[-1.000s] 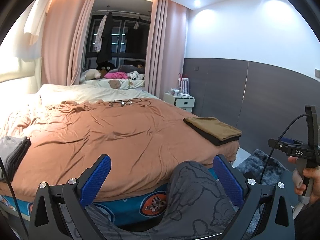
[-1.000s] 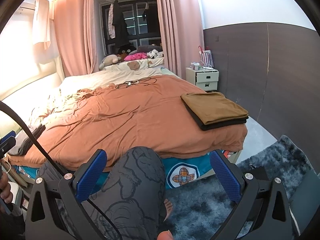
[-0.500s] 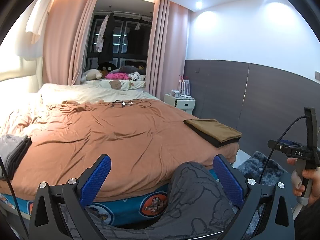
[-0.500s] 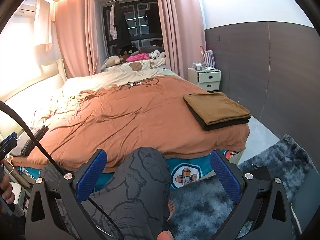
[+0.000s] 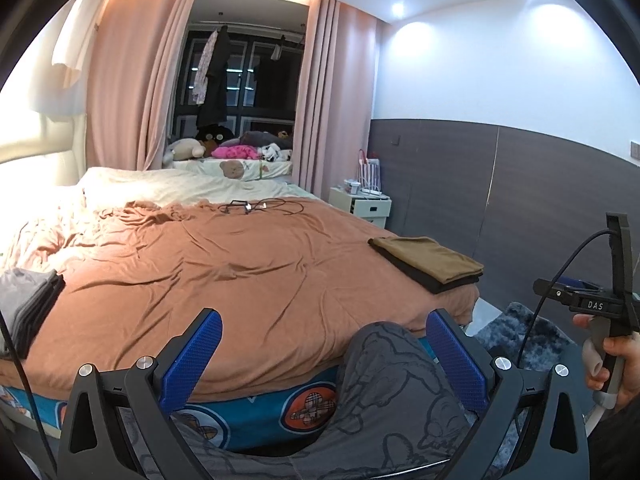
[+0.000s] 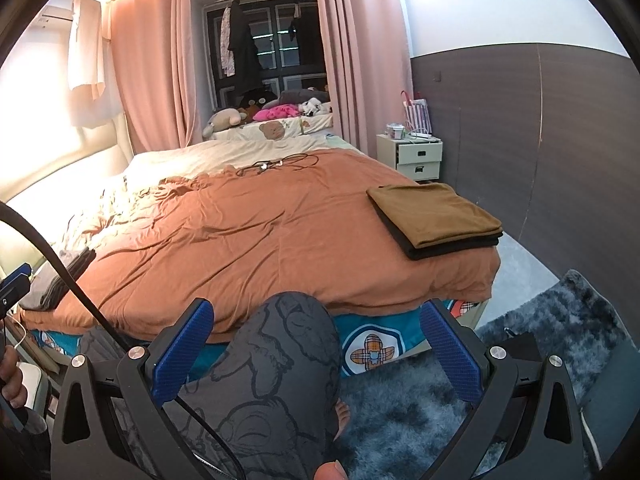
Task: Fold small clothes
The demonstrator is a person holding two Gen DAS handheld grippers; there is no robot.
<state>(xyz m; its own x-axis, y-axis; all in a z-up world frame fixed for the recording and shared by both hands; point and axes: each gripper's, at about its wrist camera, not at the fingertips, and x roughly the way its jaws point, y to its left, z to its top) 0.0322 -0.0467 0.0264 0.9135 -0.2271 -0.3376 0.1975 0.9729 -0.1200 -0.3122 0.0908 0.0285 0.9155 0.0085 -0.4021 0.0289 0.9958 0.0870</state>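
Left wrist view, 9 o'clock: a grey folded stack (image 5: pixel 28 304) sits at the left edge of the bed (image 5: pixel 240 272), its long side running away from the camera; its near end is cut off by the frame.

Centre: the orange cover (image 5: pixel 224 264) lies wrinkled and bare across the middle, giving wide open room from the near edge up to a tangle of black cable (image 5: pixel 256 206) at 12 o'clock.

3 o'clock: a brown-over-black folded pile (image 5: pixel 430 262) rests at the right near corner of the bed, just inside both edges. Its long axis runs from the near right toward the far left, with the fold edges stacked flush on the near side. In the right wrist view this pile (image 6: pixel 436 218) is at 2 o'clock.

Left tongs (image 5: pixel 324 354): blue pads wide apart, holding nothing, above the person's knee (image 5: pixel 384 364) at 6 o'clock.

Right tongs (image 6: pixel 316 346): pads likewise spread, empty, low before the bed's near edge over the same patterned trouser leg. A grey shag rug (image 6: pixel 540 340) covers the floor at 4 o'clock. A white nightstand (image 6: pixel 418 156) stands against the dark wall panel beyond the bed's right side.
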